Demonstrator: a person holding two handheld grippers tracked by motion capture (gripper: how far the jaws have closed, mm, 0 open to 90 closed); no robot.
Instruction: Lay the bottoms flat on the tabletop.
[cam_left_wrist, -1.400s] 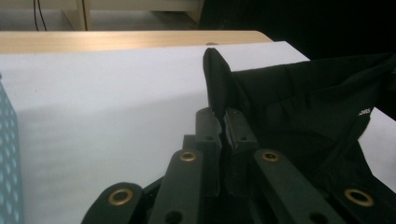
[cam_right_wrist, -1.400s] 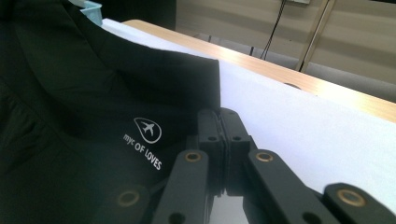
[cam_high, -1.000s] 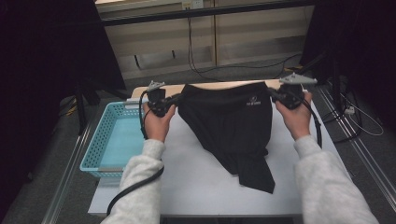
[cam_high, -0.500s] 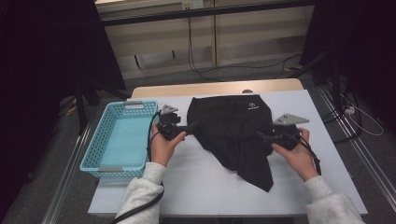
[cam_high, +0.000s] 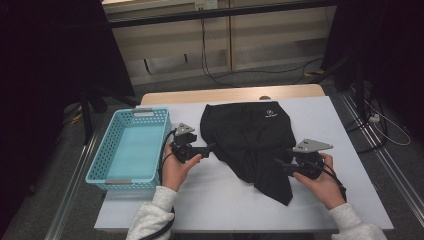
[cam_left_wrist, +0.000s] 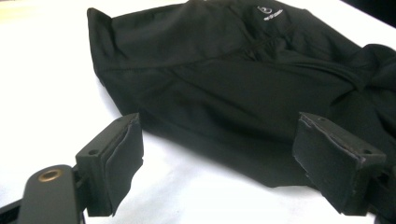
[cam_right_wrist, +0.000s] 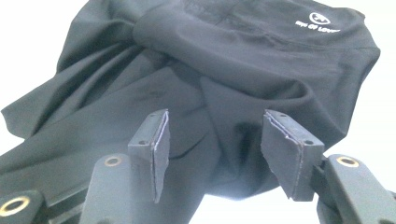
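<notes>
The white surface (cam_high: 350, 150) now carries the black garment (cam_high: 250, 140) – laid down, crumpled, right of the blue basket (cam_high: 107, 172). Left gripper (cam_high: 212, 148) and right gripper (cam_high: 278, 163) have just let go, jaws apart and empty at its near edges – probably ready to regrip for folding.

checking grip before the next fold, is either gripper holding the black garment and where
Nothing is held: left gripper and right gripper are both open at the black garment.

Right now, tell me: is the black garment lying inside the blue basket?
No. In the high view the black garment lies on the white table, beside the blue basket.
</notes>
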